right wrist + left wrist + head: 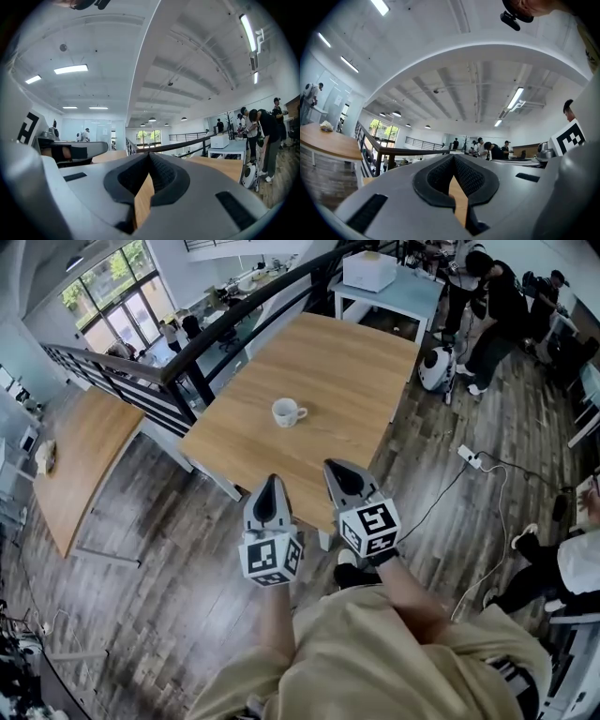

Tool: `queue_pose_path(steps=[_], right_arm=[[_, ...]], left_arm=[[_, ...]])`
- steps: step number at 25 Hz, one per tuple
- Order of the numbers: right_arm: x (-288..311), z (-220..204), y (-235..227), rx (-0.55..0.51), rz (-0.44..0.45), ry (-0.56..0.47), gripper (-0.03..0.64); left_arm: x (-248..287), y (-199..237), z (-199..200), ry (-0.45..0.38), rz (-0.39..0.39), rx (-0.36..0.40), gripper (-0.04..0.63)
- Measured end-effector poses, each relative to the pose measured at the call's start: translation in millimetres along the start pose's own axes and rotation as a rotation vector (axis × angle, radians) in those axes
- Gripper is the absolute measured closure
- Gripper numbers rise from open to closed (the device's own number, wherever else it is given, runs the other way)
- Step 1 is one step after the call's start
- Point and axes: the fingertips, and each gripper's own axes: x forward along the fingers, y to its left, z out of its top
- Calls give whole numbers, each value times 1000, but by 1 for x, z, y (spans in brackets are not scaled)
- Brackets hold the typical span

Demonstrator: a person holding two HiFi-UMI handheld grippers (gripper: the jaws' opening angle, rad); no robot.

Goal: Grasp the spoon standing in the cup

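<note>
At the lower middle of the head view, the left gripper [271,482] and the right gripper [335,466] are held side by side, with their tips pointed at the near edge of the table [349,362]. In its own view each is seen with the jaws brought together at the tips. Only a narrow wedge of wood grain is shown below the meeting point of the left gripper [453,157] and of the right gripper [149,154], and nothing is gripped by either.

Further up, near the centre of the frame, the cup [287,412] is set upright on the table. Its handle is turned to the right, and it is well apart from both grippers. The spoon cannot be made out at this size, so whether it is stood in the cup is not settled.

No grasp is in place at this moment, and no spoon is carried. As judged from that, the scene is fitted equally by a stage ahead of a reach for the cup and by one after a grip has been let go.
</note>
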Motion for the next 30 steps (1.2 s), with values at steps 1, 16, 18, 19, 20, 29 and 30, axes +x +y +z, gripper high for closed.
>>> queue_pose_path(steps=[1, 16, 18, 19, 20, 29, 30], right_arm=[[8, 2, -6, -2, 1, -3, 603], [119, -9, -116, 38, 93, 14, 603], [138, -24, -134, 57, 97, 41, 603], [144, -33, -138, 64, 101, 55, 603], [148, -42, -138, 67, 105, 68, 603], [165, -69, -133, 75, 102, 127, 601], [165, -71, -134, 74, 99, 136, 601]], left_arm=[[9, 1, 1, -3, 0, -1, 591], [152, 17, -19, -8, 105, 61, 591], [175, 21, -35, 17, 116, 74, 592], [181, 23, -45, 35, 113, 71, 592], [184, 26, -53, 52, 109, 63, 591], [197, 37, -58, 48, 62, 88, 592], [198, 36, -58, 43, 54, 88, 592]])
